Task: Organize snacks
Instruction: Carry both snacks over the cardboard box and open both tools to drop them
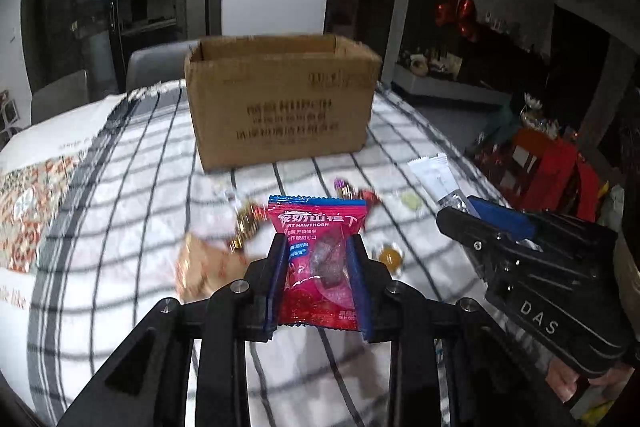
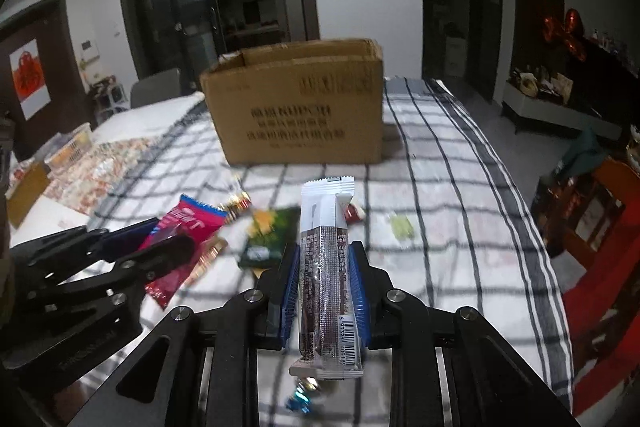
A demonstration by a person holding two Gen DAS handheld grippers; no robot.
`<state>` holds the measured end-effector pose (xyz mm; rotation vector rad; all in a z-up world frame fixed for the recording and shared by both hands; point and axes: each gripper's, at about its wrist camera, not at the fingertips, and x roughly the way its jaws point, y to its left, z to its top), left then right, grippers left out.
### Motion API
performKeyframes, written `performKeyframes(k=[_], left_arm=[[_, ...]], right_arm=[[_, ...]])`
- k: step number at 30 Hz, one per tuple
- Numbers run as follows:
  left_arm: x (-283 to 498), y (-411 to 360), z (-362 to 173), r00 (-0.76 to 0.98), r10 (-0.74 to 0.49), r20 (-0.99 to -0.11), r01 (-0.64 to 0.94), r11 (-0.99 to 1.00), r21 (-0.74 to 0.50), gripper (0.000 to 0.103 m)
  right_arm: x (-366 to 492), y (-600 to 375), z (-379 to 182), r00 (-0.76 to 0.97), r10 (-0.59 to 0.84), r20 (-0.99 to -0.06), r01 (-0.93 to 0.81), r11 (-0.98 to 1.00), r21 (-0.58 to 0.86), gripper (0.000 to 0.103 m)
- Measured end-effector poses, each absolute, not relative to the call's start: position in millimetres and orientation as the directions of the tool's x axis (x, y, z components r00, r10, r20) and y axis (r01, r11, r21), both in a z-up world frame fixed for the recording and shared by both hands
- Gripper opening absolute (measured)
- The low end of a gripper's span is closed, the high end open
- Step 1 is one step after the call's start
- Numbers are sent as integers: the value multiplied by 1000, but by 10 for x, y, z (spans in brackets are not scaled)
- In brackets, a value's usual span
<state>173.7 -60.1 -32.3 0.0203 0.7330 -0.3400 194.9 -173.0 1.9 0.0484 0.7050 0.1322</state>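
Note:
My left gripper (image 1: 318,243) is shut on a red hawthorn snack packet (image 1: 320,259) and holds it above the checked tablecloth (image 1: 140,187). My right gripper (image 2: 324,251) is shut on a long white and brown snack bar (image 2: 326,267), also held above the cloth. An open cardboard box (image 1: 280,99) stands upright at the far middle of the table; it also shows in the right wrist view (image 2: 300,107). The right gripper appears at the right of the left wrist view (image 1: 464,211), the left gripper at the left of the right wrist view (image 2: 160,243).
Several small wrapped candies (image 1: 356,193) and a tan packet (image 1: 200,263) lie on the cloth before the box. A green packet (image 2: 266,239) and a pale candy (image 2: 402,227) lie there too. Red boxes (image 1: 548,171) stand off the table's right edge. A grey chair (image 1: 156,67) is behind.

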Motion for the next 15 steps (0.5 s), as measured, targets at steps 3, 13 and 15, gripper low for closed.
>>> performKeyframes(k=[3, 13, 15], left_arm=[[1902, -548, -171, 705, -291, -647, 305, 948, -95, 29], [2418, -450, 265, 746, -285, -602, 305, 950, -72, 28], [2530, -434, 342, 748, -286, -599, 305, 950, -71, 28]], right_arm=[[2094, -1681, 166, 772, 144, -619, -120, 989, 81, 26], [2689, -1607, 592, 815, 157, -558, -132, 988, 86, 26], [2799, -1608, 680, 822, 162, -546, -131, 987, 97, 26]])
